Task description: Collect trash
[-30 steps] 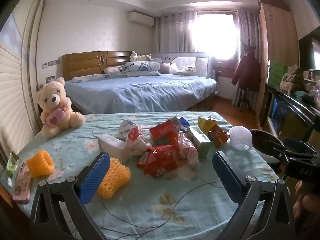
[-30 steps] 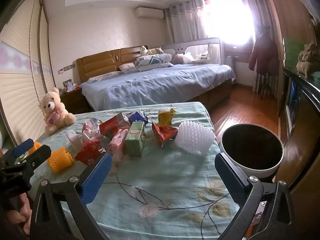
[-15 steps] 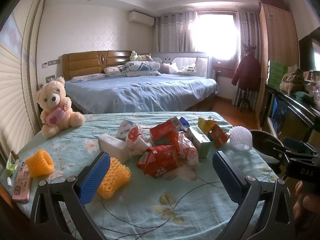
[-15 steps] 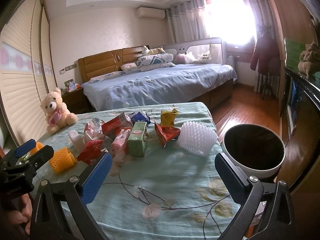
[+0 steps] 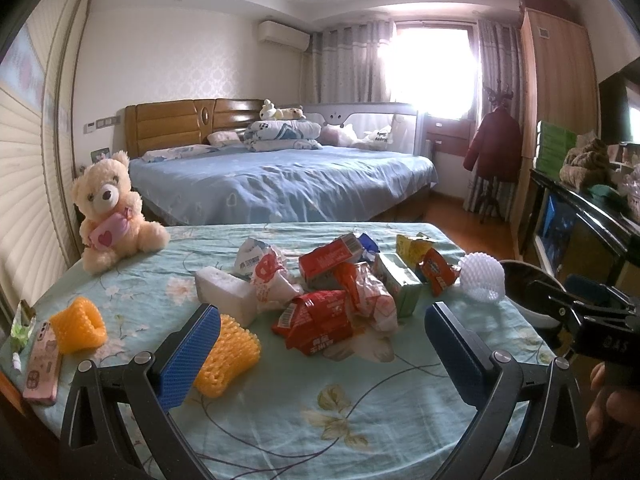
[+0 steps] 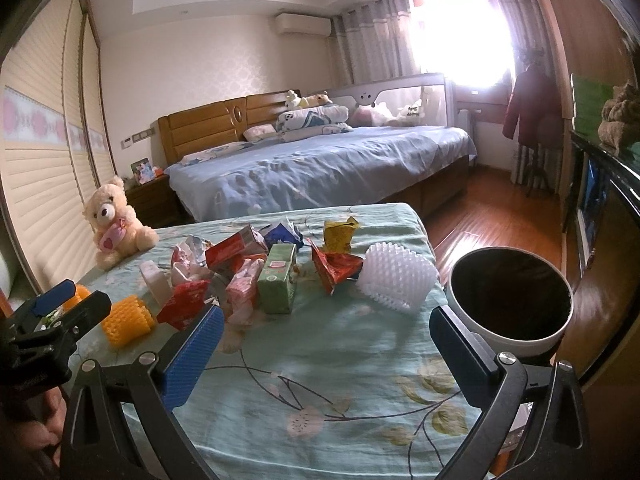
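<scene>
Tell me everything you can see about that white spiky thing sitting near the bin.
The white foam net sleeve looks like soft plastic mesh, its surface covered in small raised bumps. It is a short, squashed tube lying on its side on the flowered tablecloth, near the table edge closest to the white bin. A crumpled red wrapper rests against its left side. Neither gripper touches it.

Crumpled wrappers and cartons heaped mid-table beside the bin.
</scene>
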The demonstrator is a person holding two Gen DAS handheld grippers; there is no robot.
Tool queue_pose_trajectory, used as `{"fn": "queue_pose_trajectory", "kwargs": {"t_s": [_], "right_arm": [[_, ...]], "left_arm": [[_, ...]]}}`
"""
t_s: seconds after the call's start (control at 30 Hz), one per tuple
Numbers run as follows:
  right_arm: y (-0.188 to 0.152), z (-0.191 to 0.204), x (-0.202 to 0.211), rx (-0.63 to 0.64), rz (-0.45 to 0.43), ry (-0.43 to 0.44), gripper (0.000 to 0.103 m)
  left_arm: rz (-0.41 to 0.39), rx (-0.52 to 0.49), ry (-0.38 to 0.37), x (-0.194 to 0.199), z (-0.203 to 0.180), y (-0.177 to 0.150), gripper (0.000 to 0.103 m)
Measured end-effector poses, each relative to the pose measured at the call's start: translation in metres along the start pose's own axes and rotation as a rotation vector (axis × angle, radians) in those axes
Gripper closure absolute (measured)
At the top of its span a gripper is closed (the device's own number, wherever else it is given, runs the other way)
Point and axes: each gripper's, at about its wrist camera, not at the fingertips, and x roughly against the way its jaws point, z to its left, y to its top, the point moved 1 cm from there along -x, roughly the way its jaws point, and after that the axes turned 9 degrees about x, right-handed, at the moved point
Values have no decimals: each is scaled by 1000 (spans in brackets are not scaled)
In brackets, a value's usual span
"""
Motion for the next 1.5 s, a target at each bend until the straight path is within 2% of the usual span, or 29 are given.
{"fn": "queue_pose_trajectory", "kwargs": {"t_s": [0.43, 0.5, 0.63, 1.03, 1.37, 1.5], "right_arm": [[0, 2, 0, -5, 1, 5, 0], [1, 2, -1, -6, 2, 5, 0], [1, 2, -1, -6, 3, 5, 0], [-2, 11, -2, -16, 18, 11, 0], [-9, 17, -8, -49, 68, 22, 0], [-9, 8, -14, -74, 98, 21, 0]], "left_arm": [[2, 4, -6, -8, 13, 5, 1], [4, 5, -11, -15, 32, 13, 1], [6, 6, -11, -13, 31, 11, 1], [38, 14, -26, -62, 78, 31, 1], [82, 21, -11, -85, 83, 34, 1], [113, 20, 1, -99, 84, 35, 5]]}}
